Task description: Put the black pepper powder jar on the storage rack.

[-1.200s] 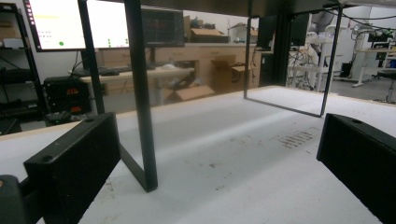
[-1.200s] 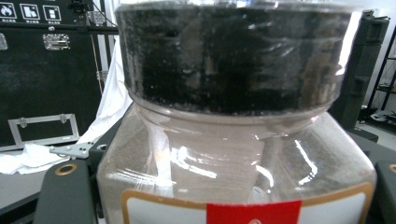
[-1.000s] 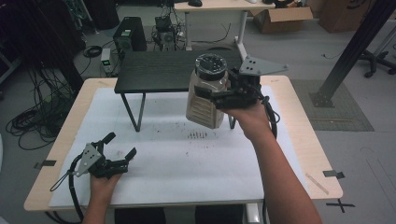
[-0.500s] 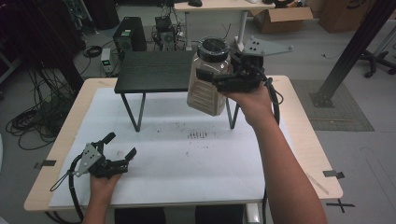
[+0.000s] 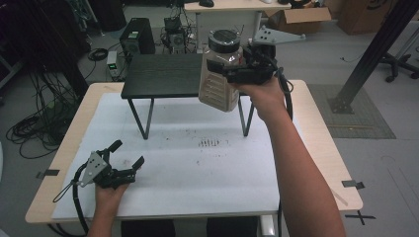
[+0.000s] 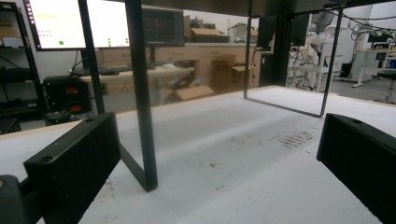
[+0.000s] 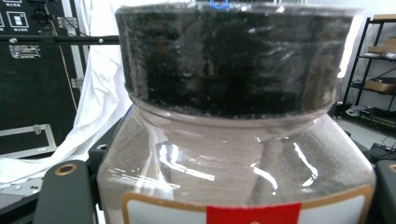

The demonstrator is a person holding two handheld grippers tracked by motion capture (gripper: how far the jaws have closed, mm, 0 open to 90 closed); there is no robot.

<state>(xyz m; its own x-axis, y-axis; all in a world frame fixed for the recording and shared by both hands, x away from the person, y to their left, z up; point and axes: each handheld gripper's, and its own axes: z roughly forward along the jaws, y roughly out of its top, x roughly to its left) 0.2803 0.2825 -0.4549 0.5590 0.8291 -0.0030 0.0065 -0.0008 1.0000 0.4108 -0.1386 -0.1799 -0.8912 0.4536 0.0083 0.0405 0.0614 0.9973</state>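
Observation:
A large clear plastic jar (image 5: pixel 220 74) with a black lid (image 5: pixel 225 39) and tan contents hangs in the air above the right end of the small black shelf table (image 5: pixel 163 75). My right gripper (image 5: pixel 232 69) is shut on the jar just below the lid. Close up in the right gripper view, the jar (image 7: pixel 233 158) sits between the two jaws, its black lid (image 7: pixel 231 56) on top and a red-and-white label at the bottom. My left gripper (image 5: pixel 126 157) rests low on the white table mat at the front left, open, with nothing between its jaws (image 6: pixel 219 154).
The black shelf table stands on thin metal legs (image 6: pixel 140 93) at the back of the white mat (image 5: pixel 197 163). A patch of dark marks (image 5: pixel 210 143) lies mid-table. A computer tower (image 5: pixel 136 37), cables, a cardboard box (image 5: pixel 301 15) and a black post (image 5: pixel 370 54) surround the table.
My right gripper has lifted the jar up and back, from just above the mat to a level above the black shelf table. The left gripper has stayed put.

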